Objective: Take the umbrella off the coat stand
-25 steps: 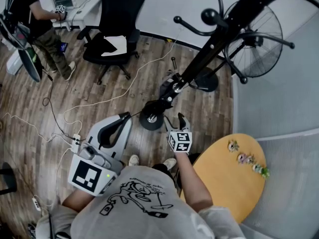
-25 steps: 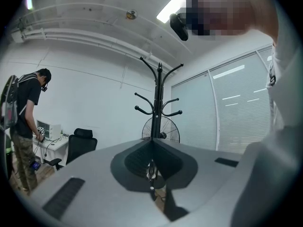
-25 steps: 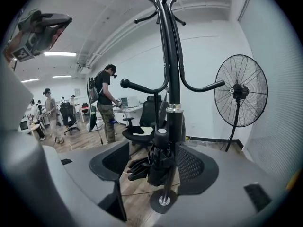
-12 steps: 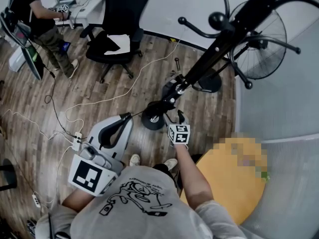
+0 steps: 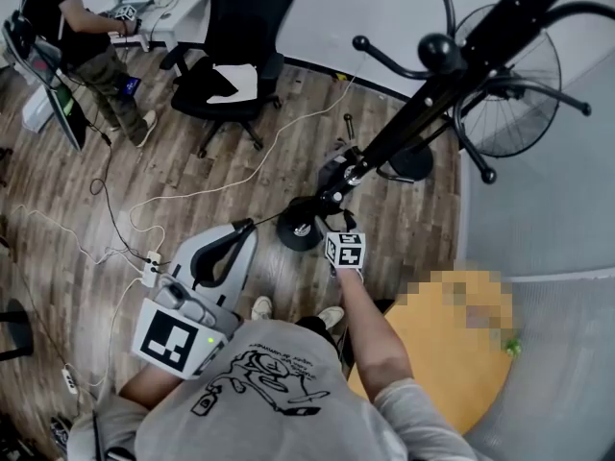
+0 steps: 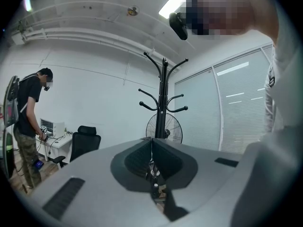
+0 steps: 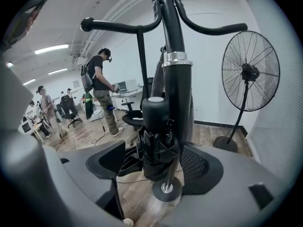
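Observation:
A tall black coat stand (image 5: 423,113) slants across the head view down to its round base (image 5: 300,230). A folded black umbrella (image 7: 158,148) hangs low against the pole (image 7: 176,79); in the head view the umbrella (image 5: 336,174) is just above the base. My right gripper (image 7: 154,163) has its jaws on either side of the umbrella and they are opening; the pads do not press on it. In the head view the right gripper (image 5: 336,225) sits beside the base. My left gripper (image 5: 219,248) is held level at lower left, shut and empty.
A standing fan (image 5: 509,94) is behind the stand, by a glass wall. A black office chair (image 5: 235,56) and a person at a desk (image 5: 86,46) are at the far left. Cables and a power strip (image 5: 152,262) lie on the wood floor. A round yellow table (image 5: 432,353) is at my right.
My right gripper has dropped and moved in toward the foot of the stand, and its jaws have spread wider. The left gripper has stayed where it was.

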Motion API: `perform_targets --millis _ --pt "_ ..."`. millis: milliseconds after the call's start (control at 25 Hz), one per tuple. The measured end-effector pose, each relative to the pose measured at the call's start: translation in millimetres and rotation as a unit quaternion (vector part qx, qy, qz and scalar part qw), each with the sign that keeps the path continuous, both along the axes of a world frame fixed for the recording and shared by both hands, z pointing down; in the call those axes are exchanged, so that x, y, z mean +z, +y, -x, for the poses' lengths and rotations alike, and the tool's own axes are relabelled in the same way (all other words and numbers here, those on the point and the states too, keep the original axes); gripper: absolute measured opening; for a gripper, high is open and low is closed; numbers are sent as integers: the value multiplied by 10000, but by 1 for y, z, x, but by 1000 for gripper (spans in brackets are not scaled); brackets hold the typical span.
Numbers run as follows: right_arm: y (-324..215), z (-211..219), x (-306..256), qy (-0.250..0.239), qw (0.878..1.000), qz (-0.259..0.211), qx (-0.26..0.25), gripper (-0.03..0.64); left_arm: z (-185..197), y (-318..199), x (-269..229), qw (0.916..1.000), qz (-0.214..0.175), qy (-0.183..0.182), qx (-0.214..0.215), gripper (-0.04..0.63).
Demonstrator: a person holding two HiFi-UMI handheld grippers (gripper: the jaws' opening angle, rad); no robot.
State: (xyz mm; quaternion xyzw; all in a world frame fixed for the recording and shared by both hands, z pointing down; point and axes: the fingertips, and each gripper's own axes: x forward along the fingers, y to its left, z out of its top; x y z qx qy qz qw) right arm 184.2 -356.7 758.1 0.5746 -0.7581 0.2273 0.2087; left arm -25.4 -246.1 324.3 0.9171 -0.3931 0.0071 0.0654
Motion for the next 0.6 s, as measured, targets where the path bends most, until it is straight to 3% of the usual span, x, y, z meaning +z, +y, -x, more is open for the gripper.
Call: perform_targets --millis 600 --pt "-28 2 29 62 9990 450 -33 390 7 -3 7 9997 122 -108 -207 9"
